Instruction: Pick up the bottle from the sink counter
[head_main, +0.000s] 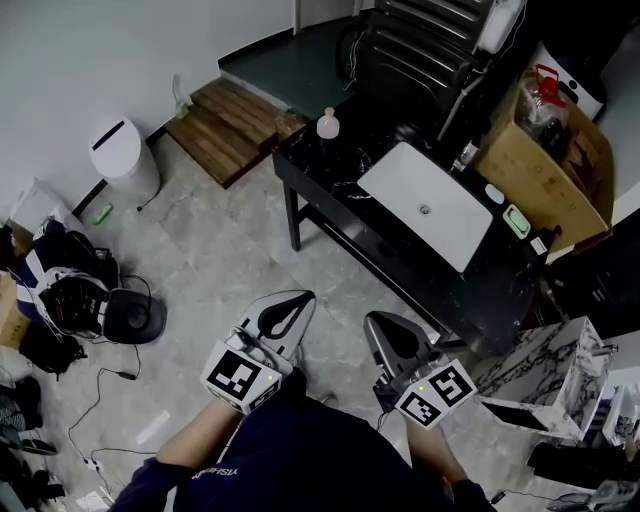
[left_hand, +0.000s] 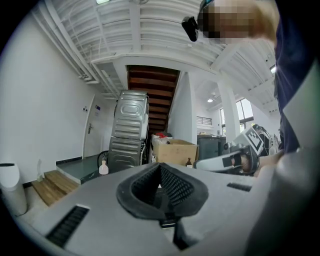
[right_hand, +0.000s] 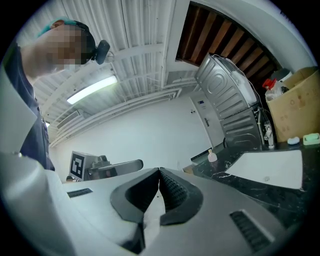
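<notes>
Now | left tongs clenched, empty | right tongs clenched, empty | one bottle, one sink on counter

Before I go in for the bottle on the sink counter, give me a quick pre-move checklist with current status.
1. Bottle located: ok. The bottle stands upright at a corner of the sink counter, left of the basin.
2. Left gripper empty: ok. Nothing between its fingers.
3. Right gripper empty: ok. Nothing between its fingers.
4. Fingers open for a grasp: not ok. Both grippers are shut.
5. Gripper at the bottle: not ok. Both are over the floor, short of the counter.
6. Bottle cap secure: cannot tell.
</notes>
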